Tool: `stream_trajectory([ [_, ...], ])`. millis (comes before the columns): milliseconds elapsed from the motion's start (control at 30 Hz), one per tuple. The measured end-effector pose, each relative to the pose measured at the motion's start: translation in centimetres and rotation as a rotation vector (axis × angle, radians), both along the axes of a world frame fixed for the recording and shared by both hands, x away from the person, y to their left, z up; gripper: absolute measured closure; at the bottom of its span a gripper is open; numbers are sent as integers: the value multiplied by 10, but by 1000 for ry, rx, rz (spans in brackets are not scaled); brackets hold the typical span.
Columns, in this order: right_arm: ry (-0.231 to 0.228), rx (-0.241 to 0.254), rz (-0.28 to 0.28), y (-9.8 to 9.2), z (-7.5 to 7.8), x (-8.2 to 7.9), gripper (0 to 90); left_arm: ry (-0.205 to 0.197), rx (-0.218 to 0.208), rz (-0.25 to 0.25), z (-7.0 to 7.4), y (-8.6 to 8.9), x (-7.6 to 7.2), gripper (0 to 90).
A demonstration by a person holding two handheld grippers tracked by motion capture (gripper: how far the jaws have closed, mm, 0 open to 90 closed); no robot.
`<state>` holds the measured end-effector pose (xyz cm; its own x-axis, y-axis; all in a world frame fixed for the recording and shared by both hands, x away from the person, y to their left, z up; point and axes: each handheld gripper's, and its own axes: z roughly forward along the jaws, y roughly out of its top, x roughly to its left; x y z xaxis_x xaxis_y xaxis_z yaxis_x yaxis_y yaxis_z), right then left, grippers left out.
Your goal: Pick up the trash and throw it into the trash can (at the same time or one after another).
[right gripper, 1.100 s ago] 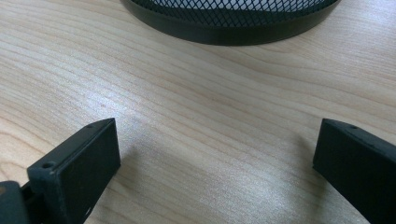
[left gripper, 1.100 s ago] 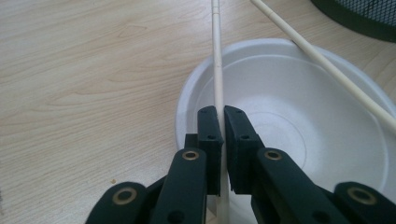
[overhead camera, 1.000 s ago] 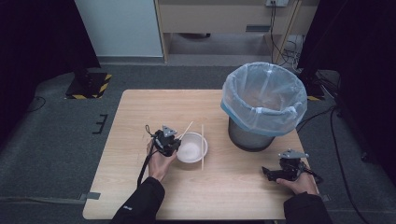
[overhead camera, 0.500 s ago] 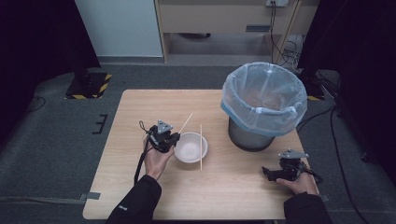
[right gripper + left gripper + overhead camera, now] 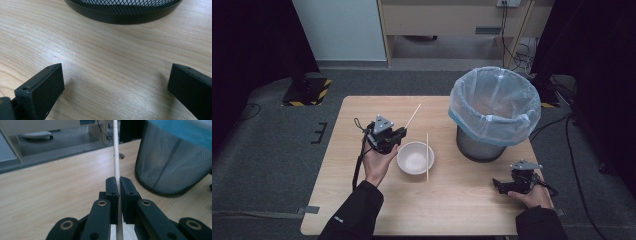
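On the pale wood worktop (image 5: 462,200), the right claw (image 5: 498,184) rests spread wide, gripping nothing. The left claw (image 5: 401,133) pinches one chopstick (image 5: 413,115) beside a white bowl (image 5: 415,158); another chopstick (image 5: 427,156) lies alongside. Beyond stand the lined mesh bin (image 5: 495,114), grey carpet (image 5: 272,145) and a wooden cabinet (image 5: 452,15).

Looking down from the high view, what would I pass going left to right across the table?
Left gripper clamped on a chopstick → white bowl → second chopstick lying flat → lined mesh bin → right gripper, jaws open.
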<state>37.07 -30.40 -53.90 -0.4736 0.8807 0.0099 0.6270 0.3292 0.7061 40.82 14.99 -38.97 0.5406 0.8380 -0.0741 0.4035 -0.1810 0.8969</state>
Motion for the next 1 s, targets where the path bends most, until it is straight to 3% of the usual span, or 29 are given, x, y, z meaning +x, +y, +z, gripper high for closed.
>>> stream_trajectory([
  [567, 0, 0, 0, 0, 0, 0, 8, -168, -58, -17, 78, -9, 2, 854],
  [900, 1, 0, 0, 0, 0, 0, 8, -246, -72, -60, 118, -33, 2, 854],
  [1000, 1, 1, -1, 0, 0, 0, 8, -264, -59, -75, 128, -41, 3, 854],
])
